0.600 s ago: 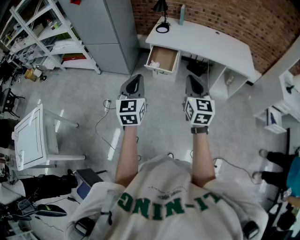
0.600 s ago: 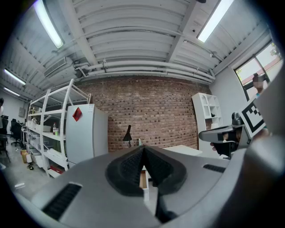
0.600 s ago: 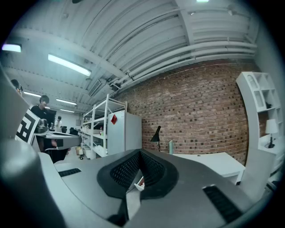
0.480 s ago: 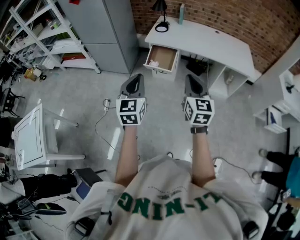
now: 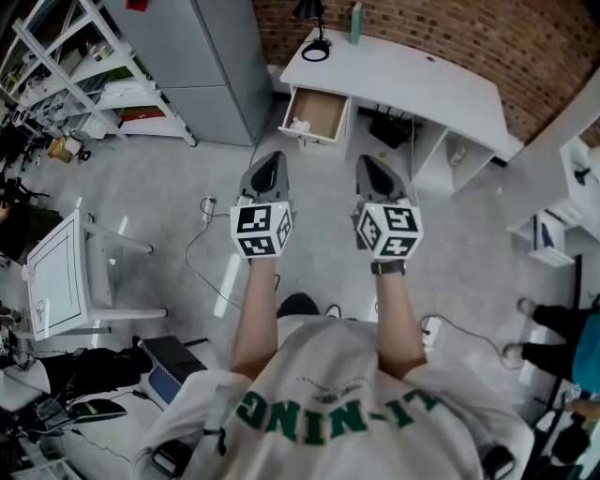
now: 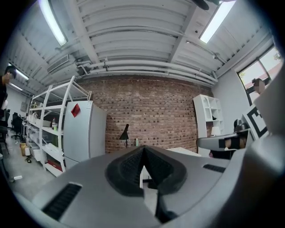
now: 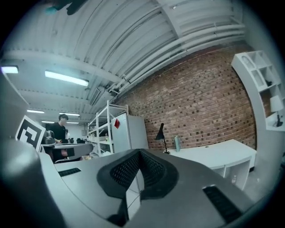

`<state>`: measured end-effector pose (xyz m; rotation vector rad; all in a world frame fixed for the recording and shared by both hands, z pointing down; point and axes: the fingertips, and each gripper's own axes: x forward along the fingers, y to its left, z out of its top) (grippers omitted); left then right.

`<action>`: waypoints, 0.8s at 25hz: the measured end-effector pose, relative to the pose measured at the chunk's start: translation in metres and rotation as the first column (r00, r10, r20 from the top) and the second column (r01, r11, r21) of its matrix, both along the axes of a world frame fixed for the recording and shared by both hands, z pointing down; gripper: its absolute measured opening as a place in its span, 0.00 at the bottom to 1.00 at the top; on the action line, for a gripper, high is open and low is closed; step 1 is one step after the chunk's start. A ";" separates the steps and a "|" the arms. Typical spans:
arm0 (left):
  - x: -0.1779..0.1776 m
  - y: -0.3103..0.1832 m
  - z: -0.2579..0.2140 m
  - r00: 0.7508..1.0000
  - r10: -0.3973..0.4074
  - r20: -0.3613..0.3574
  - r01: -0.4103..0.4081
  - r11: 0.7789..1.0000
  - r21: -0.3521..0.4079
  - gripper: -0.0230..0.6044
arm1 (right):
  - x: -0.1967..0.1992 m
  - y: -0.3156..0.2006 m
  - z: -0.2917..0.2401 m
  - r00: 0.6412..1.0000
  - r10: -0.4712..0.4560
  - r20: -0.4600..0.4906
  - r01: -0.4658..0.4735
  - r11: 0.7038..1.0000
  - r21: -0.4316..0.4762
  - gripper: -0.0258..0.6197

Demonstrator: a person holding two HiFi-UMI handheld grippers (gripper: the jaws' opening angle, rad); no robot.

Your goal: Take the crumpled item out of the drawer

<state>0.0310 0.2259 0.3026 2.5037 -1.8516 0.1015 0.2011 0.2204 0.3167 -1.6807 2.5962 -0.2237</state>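
The white desk [image 5: 412, 80] stands against the brick wall, and its drawer [image 5: 330, 116] is pulled open. A small white crumpled item [image 5: 300, 124] lies in the drawer's left corner. I hold both grippers out over the floor, well short of the drawer. My left gripper [image 5: 273, 159] is shut with nothing in it; its jaws meet in the left gripper view [image 6: 142, 153]. My right gripper [image 5: 367, 163] is shut too and empty [image 7: 139, 156]. The drawer itself is hidden behind the jaws in both gripper views.
A black lamp [image 5: 314, 28] and a pale bottle [image 5: 355, 23] stand on the desk's left end. A grey cabinet [image 5: 211, 56] and white shelving [image 5: 84, 70] are to the left. Cables [image 5: 202, 234] trail on the floor. A small white table [image 5: 66, 277] is at left, a person [image 5: 562, 328] at right.
The grippers sit slightly lower and closer together in the head view, and the desk has shifted up and left. A dark shoe now shows between my arms.
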 end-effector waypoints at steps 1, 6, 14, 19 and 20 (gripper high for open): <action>0.003 -0.002 0.005 1.000 0.007 0.005 -0.007 1.000 -0.011 0.03 | -0.001 -0.001 0.004 1.000 -0.004 0.004 0.004 1.000 -0.008 0.04; 0.007 -0.024 0.022 0.999 0.039 0.006 -0.039 0.998 -0.042 0.03 | -0.004 -0.018 0.027 1.000 -0.001 -0.006 0.001 0.999 -0.052 0.04; 0.011 -0.131 0.041 0.996 0.088 -0.005 -0.088 0.995 -0.045 0.02 | 0.005 -0.115 0.047 0.998 0.031 -0.046 -0.035 0.997 -0.075 0.04; 0.002 -0.208 0.037 0.993 0.121 -0.004 -0.121 0.992 -0.045 0.03 | -0.004 -0.186 0.041 0.997 0.051 -0.052 -0.054 0.996 -0.074 0.04; -0.001 -0.221 0.037 0.992 0.127 -0.005 -0.127 0.991 -0.047 0.03 | -0.007 -0.199 0.042 0.997 0.053 -0.052 -0.057 0.995 -0.080 0.04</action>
